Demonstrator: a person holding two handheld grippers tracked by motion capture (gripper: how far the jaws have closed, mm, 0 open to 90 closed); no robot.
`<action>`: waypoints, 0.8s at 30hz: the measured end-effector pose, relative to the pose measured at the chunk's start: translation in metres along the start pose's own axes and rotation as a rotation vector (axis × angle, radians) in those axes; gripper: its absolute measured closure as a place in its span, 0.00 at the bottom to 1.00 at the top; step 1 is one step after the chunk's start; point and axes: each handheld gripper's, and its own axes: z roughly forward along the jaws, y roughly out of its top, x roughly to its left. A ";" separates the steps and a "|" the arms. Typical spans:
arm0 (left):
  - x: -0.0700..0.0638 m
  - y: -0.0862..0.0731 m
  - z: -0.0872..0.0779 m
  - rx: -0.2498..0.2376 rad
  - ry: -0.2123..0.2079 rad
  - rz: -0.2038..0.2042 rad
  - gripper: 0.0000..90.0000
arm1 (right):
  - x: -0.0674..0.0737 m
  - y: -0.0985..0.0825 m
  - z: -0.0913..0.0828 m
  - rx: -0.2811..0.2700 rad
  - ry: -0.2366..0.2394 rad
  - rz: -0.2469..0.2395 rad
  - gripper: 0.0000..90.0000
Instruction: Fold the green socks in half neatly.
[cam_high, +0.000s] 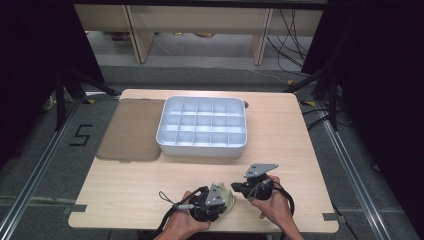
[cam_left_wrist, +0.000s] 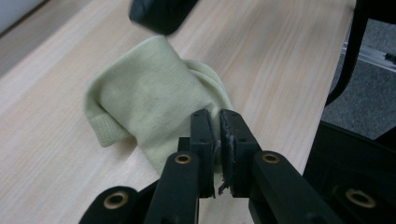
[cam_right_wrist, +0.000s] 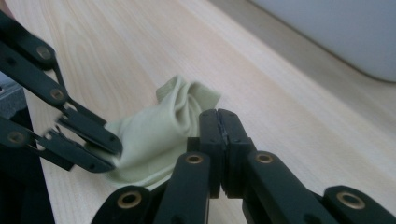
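Observation:
A pale yellow-green sock (cam_high: 229, 198) lies crumpled near the table's front edge. In the left gripper view the sock (cam_left_wrist: 149, 93) spreads just beyond my left gripper (cam_left_wrist: 214, 114), whose jaws stand almost together on its near edge. The right gripper view shows the left gripper (cam_right_wrist: 111, 155) pinching the sock (cam_right_wrist: 154, 135) at its left end. My right gripper (cam_right_wrist: 217, 112) is shut with nothing between its jaws, its tips just short of the sock's bunched fold. From above, the left gripper (cam_high: 224, 200) and the right gripper (cam_high: 236, 187) sit close together over the sock.
A white tray (cam_high: 200, 149) with several empty compartments stands at the table's middle back. A flat brown lid (cam_high: 131, 130) lies to its left. The table's front edge is just behind both hands. Black frames and cables flank the table.

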 end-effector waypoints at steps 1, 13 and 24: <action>-0.001 0.000 0.000 -0.003 -0.005 -0.008 0.92 | -0.002 0.001 -0.003 -0.012 -0.007 -0.012 1.00; -0.001 -0.001 0.002 -0.014 -0.009 -0.011 0.92 | 0.017 0.013 -0.007 -0.079 0.094 -0.043 1.00; 0.001 0.001 -0.002 -0.036 -0.057 -0.059 0.83 | 0.014 0.000 0.014 0.076 0.067 -0.040 1.00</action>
